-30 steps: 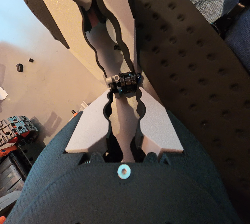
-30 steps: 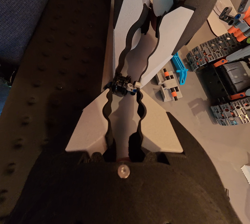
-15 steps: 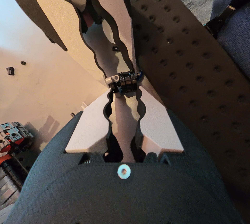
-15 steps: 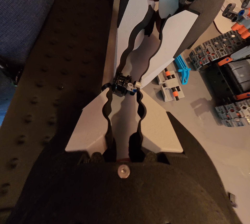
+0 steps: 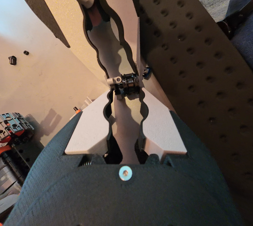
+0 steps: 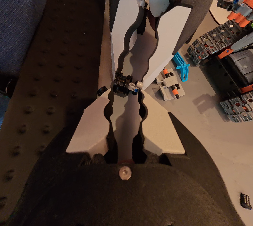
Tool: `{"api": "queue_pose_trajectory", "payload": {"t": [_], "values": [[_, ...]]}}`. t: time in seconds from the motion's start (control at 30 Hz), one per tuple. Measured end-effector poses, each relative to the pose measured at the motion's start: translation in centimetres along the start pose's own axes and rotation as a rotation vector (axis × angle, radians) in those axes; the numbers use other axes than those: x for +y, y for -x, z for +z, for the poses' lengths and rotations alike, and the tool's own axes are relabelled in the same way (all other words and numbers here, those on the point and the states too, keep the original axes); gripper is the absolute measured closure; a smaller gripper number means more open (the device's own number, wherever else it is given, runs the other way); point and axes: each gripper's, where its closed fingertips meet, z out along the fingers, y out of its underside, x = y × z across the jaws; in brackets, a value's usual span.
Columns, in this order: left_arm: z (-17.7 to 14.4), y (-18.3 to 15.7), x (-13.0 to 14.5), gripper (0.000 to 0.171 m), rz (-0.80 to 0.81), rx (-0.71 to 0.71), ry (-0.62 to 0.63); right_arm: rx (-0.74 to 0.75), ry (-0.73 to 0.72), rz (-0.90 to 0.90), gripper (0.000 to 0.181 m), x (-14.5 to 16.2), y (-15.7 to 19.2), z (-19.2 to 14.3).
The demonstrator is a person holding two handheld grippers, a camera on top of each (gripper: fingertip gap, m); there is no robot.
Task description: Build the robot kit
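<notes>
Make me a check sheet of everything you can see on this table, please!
Surface: pale grey table, with a black dimpled mat along its edge.
Job's things: a small assembly of a black wheel hub and a light grey connector, held between both grippers.
Clutter: a grey, black and orange tracked brick model, a blue brick piece, a grey piece with orange-and-black pins, and small black parts lying loose.
Grippers: left gripper and right gripper meet tip to tip, each closed on the assembly.
Cables: nothing seen.
Surroundings: blue fabric beyond the mat.
</notes>
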Motion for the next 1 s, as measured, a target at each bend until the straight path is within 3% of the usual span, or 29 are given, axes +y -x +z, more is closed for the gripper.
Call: {"api": "queue_pose_trajectory", "payload": {"t": [0.37,0.57,0.63,0.73,1.0], "values": [[0.1,0.4,0.3,0.135,-0.036,0.003,-0.004,-0.018,0.024,0.018,0.149,0.2,-0.5,0.2],[-2.0,1.7,-1.6,0.123,-0.242,0.078,-0.211,-0.032,-0.202,0.226,0.149,-1.9,-2.3,-1.8],[-2.3,2.5,-2.0,0.136,-0.262,0.042,-0.255,-0.049,-0.276,0.277,0.148,-2.8,-2.6,-2.6],[-2.8,3.1,-2.5,0.137,-0.268,0.011,-0.278,-0.059,-0.342,0.335,0.148,-3.4,-3.2,-3.3],[-2.4,4.1,-1.1,0.137,-0.133,-0.165,-0.074,0.042,-0.397,0.364,0.153,-3.6,-4.7,-4.9]]}}
